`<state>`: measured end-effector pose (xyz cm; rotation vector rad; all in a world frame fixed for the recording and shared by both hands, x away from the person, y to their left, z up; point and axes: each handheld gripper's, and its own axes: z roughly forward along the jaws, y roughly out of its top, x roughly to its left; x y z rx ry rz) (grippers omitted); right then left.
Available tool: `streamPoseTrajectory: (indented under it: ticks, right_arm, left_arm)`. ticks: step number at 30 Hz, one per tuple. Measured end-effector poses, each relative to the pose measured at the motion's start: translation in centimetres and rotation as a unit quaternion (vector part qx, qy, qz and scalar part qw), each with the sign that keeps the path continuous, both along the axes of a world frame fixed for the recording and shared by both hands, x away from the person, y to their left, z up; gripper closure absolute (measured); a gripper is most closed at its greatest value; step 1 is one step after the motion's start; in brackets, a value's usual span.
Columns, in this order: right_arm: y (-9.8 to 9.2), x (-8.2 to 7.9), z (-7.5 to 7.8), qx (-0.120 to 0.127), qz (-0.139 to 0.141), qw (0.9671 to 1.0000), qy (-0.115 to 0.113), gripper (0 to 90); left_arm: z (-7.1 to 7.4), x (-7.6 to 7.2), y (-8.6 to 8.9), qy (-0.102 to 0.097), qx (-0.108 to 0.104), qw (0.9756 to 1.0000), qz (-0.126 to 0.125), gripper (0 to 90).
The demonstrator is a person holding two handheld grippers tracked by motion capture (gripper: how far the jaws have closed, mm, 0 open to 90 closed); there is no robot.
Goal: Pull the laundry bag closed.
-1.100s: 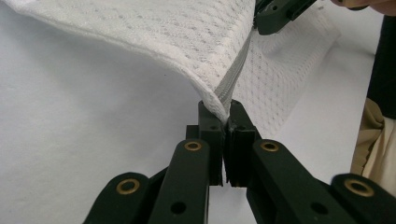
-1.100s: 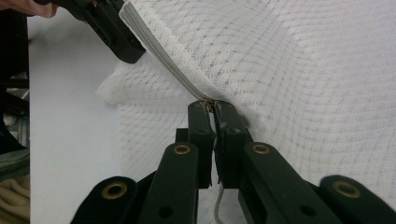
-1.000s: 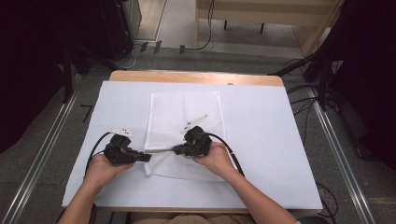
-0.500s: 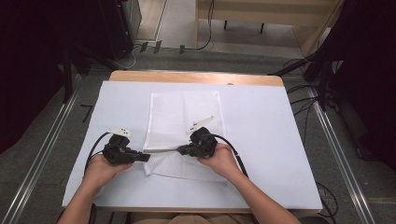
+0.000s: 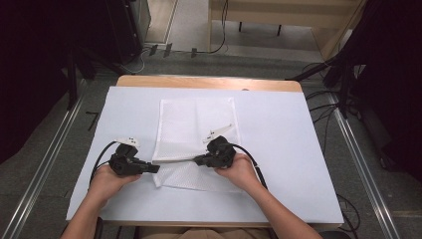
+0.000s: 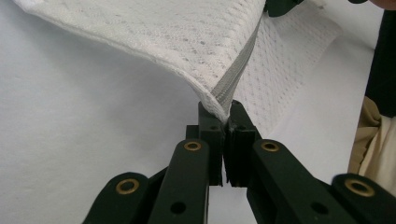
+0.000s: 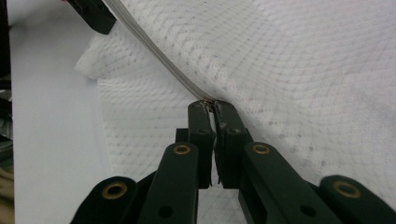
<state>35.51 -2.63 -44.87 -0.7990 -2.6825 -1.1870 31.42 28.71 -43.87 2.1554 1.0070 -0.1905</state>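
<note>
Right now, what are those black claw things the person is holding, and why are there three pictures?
Those are grippers: hand-held tools with two black jaws that pinch things like tongs. A person holds one in each hand. The picture from above comes from a camera over the table; there the left gripper is at the left and the right gripper is near the middle. The other two pictures come from little cameras riding on each gripper, looking along its jaws. On the table lies a big white sheet, and on it a white mesh bag with a grey zipper along one edge. Both grippers are pinched shut on that zipper edge, lifting it a little off the sheet.
</note>
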Motion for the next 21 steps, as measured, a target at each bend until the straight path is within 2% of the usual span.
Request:
streamPoseTrajectory:
  ticks: [18, 21]
  right_arm:
    - [-1.8, -0.1, 0.0, -0.003, -0.015, 0.9999, 0.007, 88.0]
    - [-1.9, -0.2, 0.0, -0.010, -0.015, 0.9998, 0.007, 88.0]
  left_arm:
    - [-0.1, -0.1, 0.3, 0.005, -0.002, 1.0000, 0.004, 88.7]
    - [-0.2, -0.1, 0.2, 0.010, 0.001, 1.0000, 0.000, 88.7]
